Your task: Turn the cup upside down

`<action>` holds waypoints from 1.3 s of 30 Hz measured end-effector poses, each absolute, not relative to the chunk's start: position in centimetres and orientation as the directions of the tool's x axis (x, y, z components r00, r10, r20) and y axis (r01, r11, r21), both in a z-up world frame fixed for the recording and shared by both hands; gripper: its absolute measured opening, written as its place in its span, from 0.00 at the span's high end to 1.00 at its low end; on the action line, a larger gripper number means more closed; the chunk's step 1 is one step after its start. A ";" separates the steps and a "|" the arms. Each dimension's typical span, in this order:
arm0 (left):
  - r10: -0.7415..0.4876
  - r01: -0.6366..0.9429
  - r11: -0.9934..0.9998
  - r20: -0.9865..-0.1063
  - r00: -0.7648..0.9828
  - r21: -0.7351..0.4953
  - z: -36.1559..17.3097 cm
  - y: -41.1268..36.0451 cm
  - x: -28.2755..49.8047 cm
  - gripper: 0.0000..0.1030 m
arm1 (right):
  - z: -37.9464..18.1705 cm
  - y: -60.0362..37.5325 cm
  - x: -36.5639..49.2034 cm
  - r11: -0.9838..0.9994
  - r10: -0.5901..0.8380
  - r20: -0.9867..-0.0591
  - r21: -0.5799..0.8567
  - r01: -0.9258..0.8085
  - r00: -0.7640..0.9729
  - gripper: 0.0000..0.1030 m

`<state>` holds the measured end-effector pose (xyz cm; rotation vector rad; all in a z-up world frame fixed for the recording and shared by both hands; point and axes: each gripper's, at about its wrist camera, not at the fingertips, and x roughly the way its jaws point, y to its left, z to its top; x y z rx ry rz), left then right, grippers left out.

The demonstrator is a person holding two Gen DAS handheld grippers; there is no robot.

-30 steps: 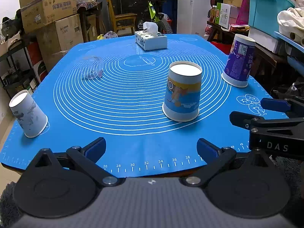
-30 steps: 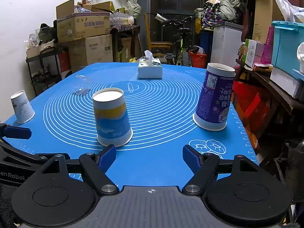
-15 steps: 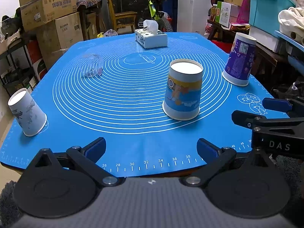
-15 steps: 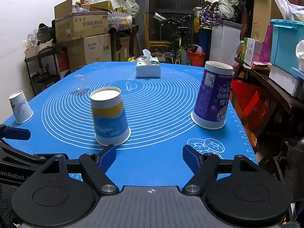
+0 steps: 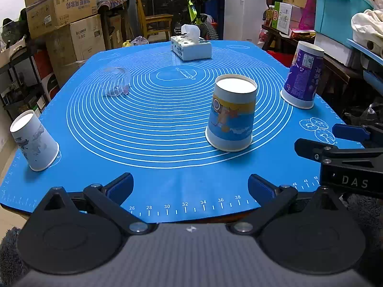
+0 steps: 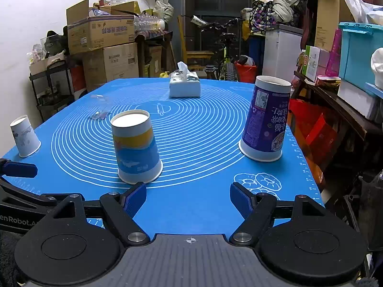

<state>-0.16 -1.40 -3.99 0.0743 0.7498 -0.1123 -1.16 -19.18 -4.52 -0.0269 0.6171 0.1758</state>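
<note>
Left gripper (image 5: 190,186): spread wide, nothing between its blue pads, held low at the near edge of the surface.
Right gripper (image 6: 188,199): also spread wide and holding nothing, at the near edge; in the left wrist view it showed as a black arm with a blue pad at the right border.
Surface: covered by a blue mat (image 5: 167,179) printed with white concentric rings and a ruler scale along the near edge.
Blue-and-yellow cup (image 5: 231,112): paper, standing mouth down on the mat inside the rings, white base up, ahead of the left gripper and toward its right finger; in the right wrist view (image 6: 136,147) it stood just beyond the left finger's pad, apart from it.
Purple cup (image 6: 265,119): taller paper cup, mouth down, near the right edge of the mat, well apart from the blue-and-yellow cup.
White cup (image 5: 34,141): grey print, mouth down, at the left near corner of the mat, looking tilted in the fisheye view.
Clear cup (image 5: 116,81): transparent plastic, lying on its side toward the far left of the rings.
Tissue box (image 5: 191,46): at the far end of the mat, a tissue sticking up from its top.
Surroundings: stacked cardboard boxes (image 6: 103,35) to the left.
</note>
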 end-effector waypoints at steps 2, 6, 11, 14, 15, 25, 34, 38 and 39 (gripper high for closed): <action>-0.074 0.127 0.991 -0.684 0.725 0.027 -4.0 -1.3 -0.2 0.02 | -4.5 -19.2 -1.1 0.985 0.157 -0.579 0.029 -0.172 0.800 0.22; -0.074 0.126 0.992 -0.685 0.725 0.026 -4.0 -1.3 -0.2 0.02 | -4.6 -19.3 -1.1 0.985 0.156 -0.580 0.031 -0.169 0.800 0.22; -0.074 0.126 0.992 -0.685 0.725 0.027 -4.0 -1.3 -0.2 0.02 | -4.6 -19.4 -1.1 0.985 0.156 -0.579 0.032 -0.168 0.800 0.22; -0.073 0.125 0.992 -0.685 0.724 0.026 -4.0 -1.2 -0.2 0.02 | -4.7 -19.4 -1.1 0.986 0.154 -0.580 0.034 -0.165 0.800 0.22; -0.074 0.125 0.992 -0.685 0.724 0.025 -4.0 -1.2 -0.2 0.02 | -4.7 -19.4 -1.1 0.986 0.154 -0.580 0.034 -0.165 0.800 0.22; -0.074 0.126 0.992 -0.686 0.724 0.026 -4.0 -1.2 -0.2 0.02 | -4.8 -19.4 -1.0 0.986 0.153 -0.583 0.037 -0.162 0.798 0.22; -0.072 0.123 0.992 -0.687 0.723 0.026 -4.1 -1.0 -0.3 0.02 | -5.0 -19.4 -1.0 0.986 0.152 -0.586 0.038 -0.161 0.796 0.22; -0.073 0.121 0.992 -0.688 0.722 0.022 -4.2 -0.9 -0.2 0.02 | -5.1 -19.3 -1.0 0.986 0.152 -0.588 0.038 -0.160 0.795 0.22; -0.072 0.121 0.992 -0.688 0.722 0.023 -4.2 -0.9 -0.2 0.02 | -5.1 -19.3 -1.0 0.986 0.152 -0.588 0.038 -0.160 0.795 0.22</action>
